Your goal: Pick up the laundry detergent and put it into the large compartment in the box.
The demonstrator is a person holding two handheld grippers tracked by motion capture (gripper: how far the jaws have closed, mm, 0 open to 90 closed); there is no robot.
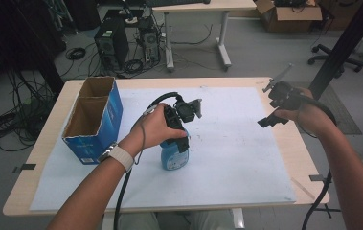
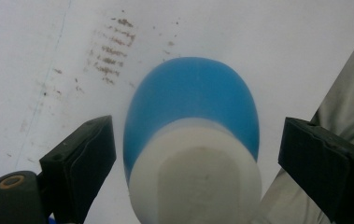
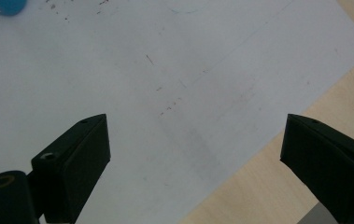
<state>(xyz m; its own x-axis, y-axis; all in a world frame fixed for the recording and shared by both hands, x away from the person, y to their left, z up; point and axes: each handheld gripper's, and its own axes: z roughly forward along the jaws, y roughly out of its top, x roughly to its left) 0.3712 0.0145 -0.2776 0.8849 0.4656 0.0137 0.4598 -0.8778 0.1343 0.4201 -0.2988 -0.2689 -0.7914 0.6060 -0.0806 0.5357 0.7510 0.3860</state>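
A blue bottle (image 1: 172,155) with a white cap stands upright on the white sheet near the table's middle. My left gripper (image 1: 181,139) hangs straight above it, pointing down. In the left gripper view the bottle (image 2: 193,107) rises between the two black jaws, which stand wide apart and touch nothing; my left gripper (image 2: 198,163) is open. My right gripper (image 1: 271,106) is held above the sheet's right edge, away from the bottle. Its jaws are spread wide over bare sheet, and my right gripper (image 3: 193,163) is open. The bottle's base (image 3: 4,5) peeks in at that view's top left.
An open blue cardboard box (image 1: 93,117) with a divider stands on the table's left side. The white sheet (image 1: 236,158) covers most of the wooden table (image 1: 308,163). Beyond the table are computer towers (image 1: 112,45), cables and another desk.
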